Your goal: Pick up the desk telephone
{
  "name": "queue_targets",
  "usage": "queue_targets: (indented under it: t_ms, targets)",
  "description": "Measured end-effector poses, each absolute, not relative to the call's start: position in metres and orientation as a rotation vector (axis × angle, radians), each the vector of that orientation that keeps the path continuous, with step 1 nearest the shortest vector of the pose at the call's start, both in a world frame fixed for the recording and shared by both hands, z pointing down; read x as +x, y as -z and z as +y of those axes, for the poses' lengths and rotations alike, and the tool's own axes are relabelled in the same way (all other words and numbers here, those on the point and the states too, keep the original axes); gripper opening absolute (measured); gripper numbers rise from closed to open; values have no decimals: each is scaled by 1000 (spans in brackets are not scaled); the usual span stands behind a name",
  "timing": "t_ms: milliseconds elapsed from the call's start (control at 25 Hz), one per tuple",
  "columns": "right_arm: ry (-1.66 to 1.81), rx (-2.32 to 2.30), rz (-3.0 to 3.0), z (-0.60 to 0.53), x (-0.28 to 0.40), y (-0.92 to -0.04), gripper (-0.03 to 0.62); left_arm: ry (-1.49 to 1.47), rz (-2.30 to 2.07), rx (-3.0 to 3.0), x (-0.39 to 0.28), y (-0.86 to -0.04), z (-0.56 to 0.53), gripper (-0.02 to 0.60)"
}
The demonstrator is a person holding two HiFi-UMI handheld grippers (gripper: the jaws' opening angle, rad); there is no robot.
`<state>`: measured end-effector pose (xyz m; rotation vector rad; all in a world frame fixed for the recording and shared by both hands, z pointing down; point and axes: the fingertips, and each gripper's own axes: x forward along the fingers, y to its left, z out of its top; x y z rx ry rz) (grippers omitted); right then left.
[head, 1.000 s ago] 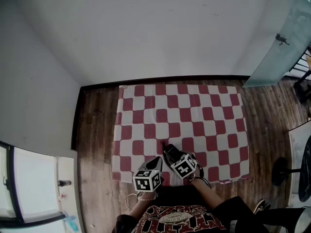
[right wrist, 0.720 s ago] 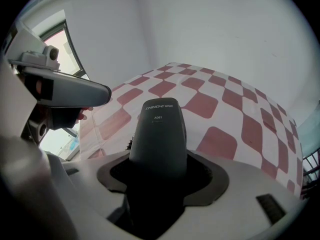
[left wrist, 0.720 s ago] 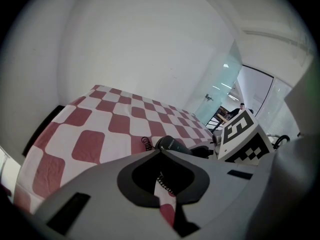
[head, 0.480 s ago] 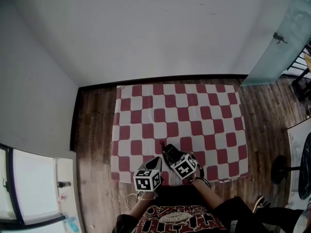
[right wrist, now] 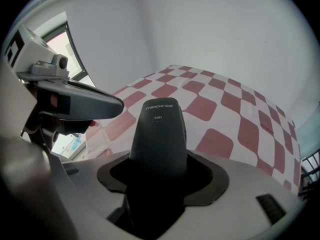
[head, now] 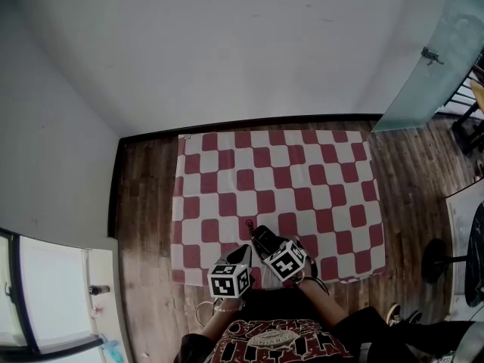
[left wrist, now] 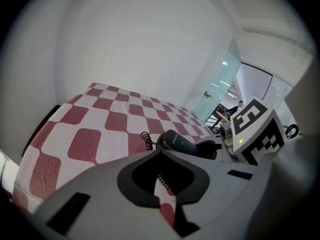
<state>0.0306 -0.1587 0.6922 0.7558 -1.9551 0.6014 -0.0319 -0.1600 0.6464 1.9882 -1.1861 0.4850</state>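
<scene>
Red-checked tablecloth (head: 302,180), wooden floor (head: 147,203), white wall (head: 242,51)

Soft, even indoor light; no hard shadows on cloth (head: 280,195). Blown-white window (head: 53,293) at lower left of head view. Gripper views: heavy fisheye, black corners, near foreground blurred. Dark phone (right wrist: 159,134) underexposed, little detail. Head view bows at edges.

The dark grey plastic telephone handset (right wrist: 159,129), white print on its rounded end, sat clamped in the right gripper (right wrist: 160,186) over the near part of the red-and-white checked cloth (head: 302,180). Its black coiled cord (left wrist: 147,140) curled just beside its far end.
</scene>
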Motion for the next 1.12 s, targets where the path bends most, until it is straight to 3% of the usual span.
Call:
queue_targets:
  t_ms: [1120]
  targets:
    - [-645,753,-1969,-151,33,-657,287,-531,-1155,1967,-29,-661,-157,9]
